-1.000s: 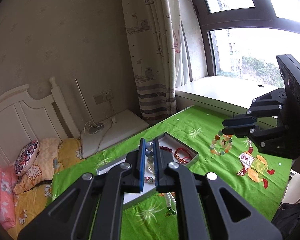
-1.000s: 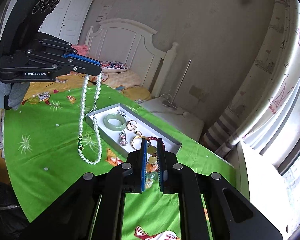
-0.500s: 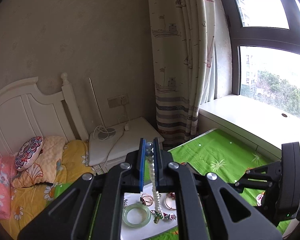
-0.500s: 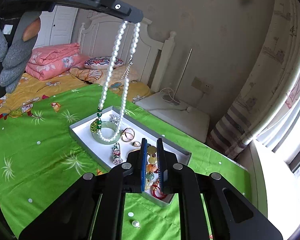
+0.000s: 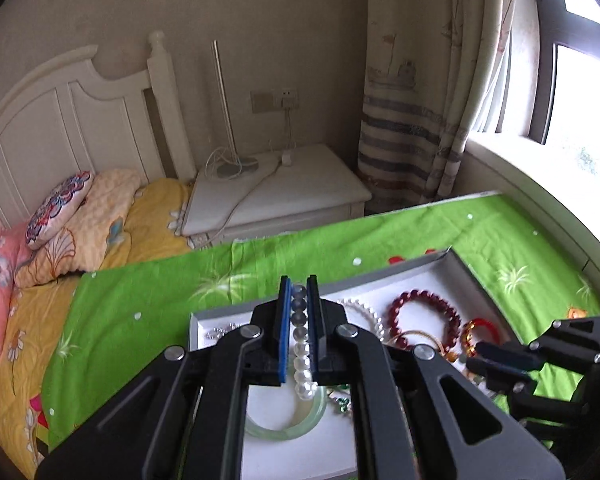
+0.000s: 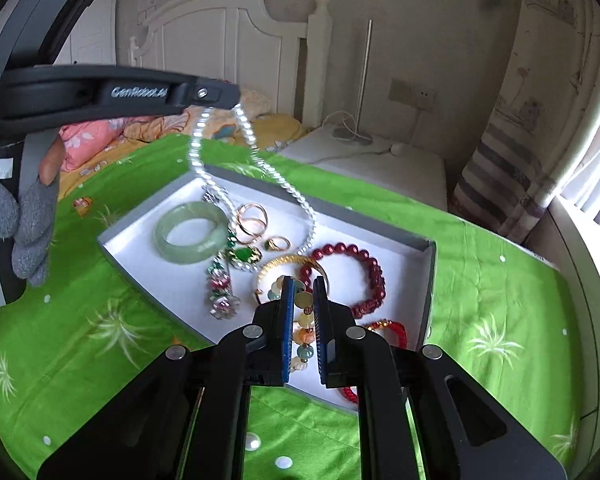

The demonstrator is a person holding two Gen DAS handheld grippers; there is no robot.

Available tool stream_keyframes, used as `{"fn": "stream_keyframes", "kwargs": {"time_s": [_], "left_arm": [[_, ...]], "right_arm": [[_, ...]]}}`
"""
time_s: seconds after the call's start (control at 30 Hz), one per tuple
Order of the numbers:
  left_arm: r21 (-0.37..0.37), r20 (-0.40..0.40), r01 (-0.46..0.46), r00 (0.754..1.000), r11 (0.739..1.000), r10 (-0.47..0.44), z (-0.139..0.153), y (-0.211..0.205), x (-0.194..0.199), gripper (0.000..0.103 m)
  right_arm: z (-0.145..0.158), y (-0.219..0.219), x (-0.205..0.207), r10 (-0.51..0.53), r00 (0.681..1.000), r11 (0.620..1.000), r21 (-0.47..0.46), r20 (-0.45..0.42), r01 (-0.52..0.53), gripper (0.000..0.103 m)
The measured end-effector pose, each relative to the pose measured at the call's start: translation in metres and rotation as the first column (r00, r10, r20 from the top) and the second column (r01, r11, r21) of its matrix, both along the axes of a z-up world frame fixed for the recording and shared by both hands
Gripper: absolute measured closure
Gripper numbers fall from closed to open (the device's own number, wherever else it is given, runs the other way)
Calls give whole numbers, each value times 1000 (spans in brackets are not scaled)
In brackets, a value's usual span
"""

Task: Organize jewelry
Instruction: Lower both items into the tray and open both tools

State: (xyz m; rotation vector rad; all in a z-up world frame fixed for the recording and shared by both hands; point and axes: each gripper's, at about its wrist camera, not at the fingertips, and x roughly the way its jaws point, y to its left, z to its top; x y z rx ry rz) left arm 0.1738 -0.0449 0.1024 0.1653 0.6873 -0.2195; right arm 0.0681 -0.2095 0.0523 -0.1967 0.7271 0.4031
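My left gripper [image 5: 299, 285] is shut on a white pearl necklace [image 5: 302, 354]. In the right wrist view the left gripper [image 6: 220, 98] is at the upper left, and the pearl necklace [image 6: 296, 194] hangs from it with its lower loop lying in the white-lined grey tray [image 6: 430, 280]. My right gripper [image 6: 302, 285] is shut on a multicoloured bead bracelet [image 6: 305, 322] just above the tray's near right part. The right gripper [image 5: 478, 354] shows low on the right beside the tray [image 5: 380, 274]. In the tray lie a jade bangle [image 6: 190, 232] and a dark red bead bracelet [image 6: 364, 276].
Gold rings [image 6: 252, 218], a gold bangle [image 6: 288, 261], a crystal flower bracelet [image 6: 220, 292] and a small red bracelet [image 6: 388, 327] crowd the tray. A loose pearl [image 6: 253, 440] lies on the green cloth [image 6: 80, 352]. A grey-gloved hand [image 6: 28, 216] holds the left gripper. A nightstand [image 5: 276, 196] stands behind.
Both grippers came down and in over the tray. The pearl necklace, which hung free, now has its lower end resting in the tray. The bead bracelet stays held.
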Motion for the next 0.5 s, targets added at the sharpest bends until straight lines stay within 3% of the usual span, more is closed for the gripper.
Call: {"fn": "stream_keyframes", "kwargs": {"time_s": [0.13, 0.2, 0.23, 0.27, 0.33, 0.4, 0.5], "left_arm": [[-40, -53, -12, 999, 999, 10, -25, 17, 3, 91], [-56, -68, -28, 997, 998, 24, -31, 25, 3, 61], [-55, -62, -43, 997, 998, 40, -32, 28, 2, 30], [-48, -42, -63, 997, 997, 61, -33, 31, 0, 21], [-37, -13, -93, 996, 995, 92, -32, 38, -4, 15], [-18, -25, -128, 992, 992, 128, -30, 46, -3, 12], [34, 28, -194, 981, 980, 193, -21, 59, -10, 11]], "right_arm": [[-16, -13, 11, -36, 998, 999, 30, -58, 38, 91], [-19, -18, 14, -41, 996, 998, 52, -83, 45, 90], [-19, -20, 14, -45, 995, 997, 55, -85, 50, 84], [-19, -21, 14, -51, 996, 997, 55, -80, 55, 79], [-15, -28, 13, -64, 996, 995, 67, -61, 68, 56], [-7, -35, 10, -81, 996, 992, 96, -43, 85, 54], [7, -50, 4, -108, 994, 984, 143, -23, 110, 54]]}}
